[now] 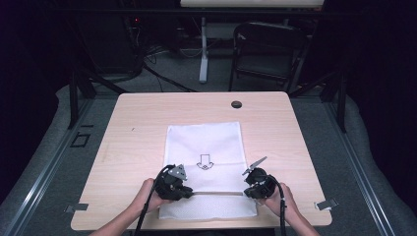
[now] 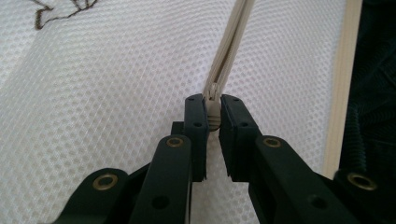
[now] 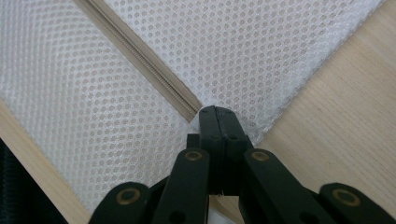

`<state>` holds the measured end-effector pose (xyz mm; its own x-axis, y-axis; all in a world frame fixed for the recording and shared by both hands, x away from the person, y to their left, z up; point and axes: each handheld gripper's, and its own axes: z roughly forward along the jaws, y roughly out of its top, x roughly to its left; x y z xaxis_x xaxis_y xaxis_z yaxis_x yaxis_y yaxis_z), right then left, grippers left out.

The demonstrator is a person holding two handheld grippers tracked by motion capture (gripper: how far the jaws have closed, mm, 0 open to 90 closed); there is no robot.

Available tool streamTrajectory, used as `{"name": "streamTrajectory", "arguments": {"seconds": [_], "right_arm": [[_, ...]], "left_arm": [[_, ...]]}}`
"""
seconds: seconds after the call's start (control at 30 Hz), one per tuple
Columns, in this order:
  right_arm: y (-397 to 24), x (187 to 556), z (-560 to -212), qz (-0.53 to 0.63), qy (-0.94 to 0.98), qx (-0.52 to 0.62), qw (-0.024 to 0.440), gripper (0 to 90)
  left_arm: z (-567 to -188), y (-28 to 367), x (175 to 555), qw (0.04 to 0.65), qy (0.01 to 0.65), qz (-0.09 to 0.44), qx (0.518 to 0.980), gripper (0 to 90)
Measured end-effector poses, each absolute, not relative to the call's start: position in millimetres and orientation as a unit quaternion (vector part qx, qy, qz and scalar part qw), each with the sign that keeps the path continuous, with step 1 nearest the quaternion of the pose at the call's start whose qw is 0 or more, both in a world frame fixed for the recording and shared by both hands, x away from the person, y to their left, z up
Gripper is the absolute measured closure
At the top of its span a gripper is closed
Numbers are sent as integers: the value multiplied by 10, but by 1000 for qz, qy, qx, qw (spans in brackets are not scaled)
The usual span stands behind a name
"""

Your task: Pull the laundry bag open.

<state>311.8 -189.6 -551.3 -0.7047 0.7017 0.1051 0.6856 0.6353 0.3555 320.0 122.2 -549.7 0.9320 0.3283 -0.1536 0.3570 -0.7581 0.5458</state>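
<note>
On the pale wooden table [image 1: 133, 147] lies a white mesh zipped bag [image 1: 206, 142], where my left claw [image 2: 213, 112] pinches its small beige zipper pull [image 2: 213, 116] while my right claw [image 3: 217, 122] clamps tight on the bag's edge at the zip's far end.

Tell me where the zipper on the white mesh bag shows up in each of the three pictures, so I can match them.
High view: the zipper runs level across the white mesh bag, between the left gripper and the right gripper.
Left gripper view: it comes down from the top centre, its pull pinched at the jaw tips.
Right gripper view: it slants from the upper left and ends at the closed jaw tips.
Shared landmark: the bag's white mesh.
</note>
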Motion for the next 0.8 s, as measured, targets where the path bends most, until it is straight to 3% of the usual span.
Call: {"name": "streamTrajectory", "arguments": {"seconds": [0.8], "right_arm": [[-1934, 3122, -5487, 187, 903, 387, 20, 900]], "left_arm": [[-5521, 1278, 3173, 303, 192, -26, 933, 813]]}}
